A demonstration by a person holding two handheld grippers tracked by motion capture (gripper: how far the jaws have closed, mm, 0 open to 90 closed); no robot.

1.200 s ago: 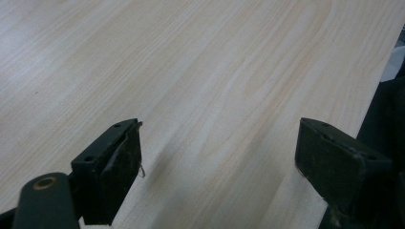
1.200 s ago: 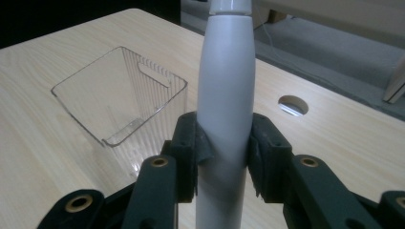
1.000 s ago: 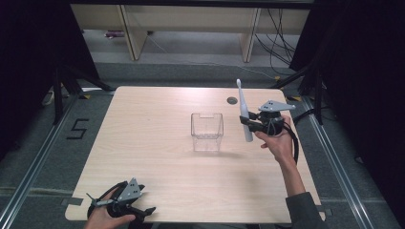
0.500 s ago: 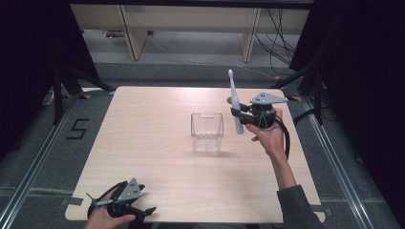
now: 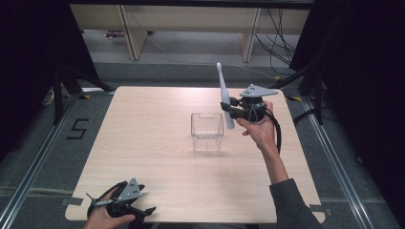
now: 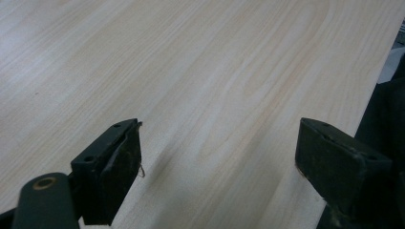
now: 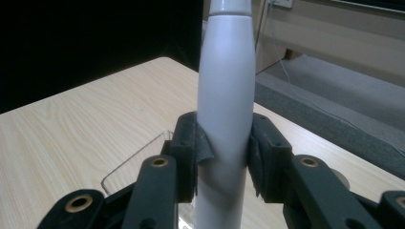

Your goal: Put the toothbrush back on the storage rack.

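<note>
High view: right gripper right of centre, clamped on a white electric toothbrush, head up, handle base hanging just past the right rim of the clear plastic container at frame centre. Brush tilted slightly, top leaning left. Left gripper parked at bottom left near the edge of the wooden table, nothing between its jaws.

Left gripper view: jaws spread wide, only bare tabletop between them. Fine to leave idle; could steady the container if it skids.

Right gripper view: pads pinching the toothbrush at the thick lower handle, at frame centre, grip looks square and firm. Container rim visible lower left, behind and below the jaws.

Judged step: carry brush over the container and stand it inside. To do well: shift left until handle base sits over the opening, not the rim; keep brush near vertical; lower slowly; release only once base rests on the floor, else light container likely tips or slides
</note>
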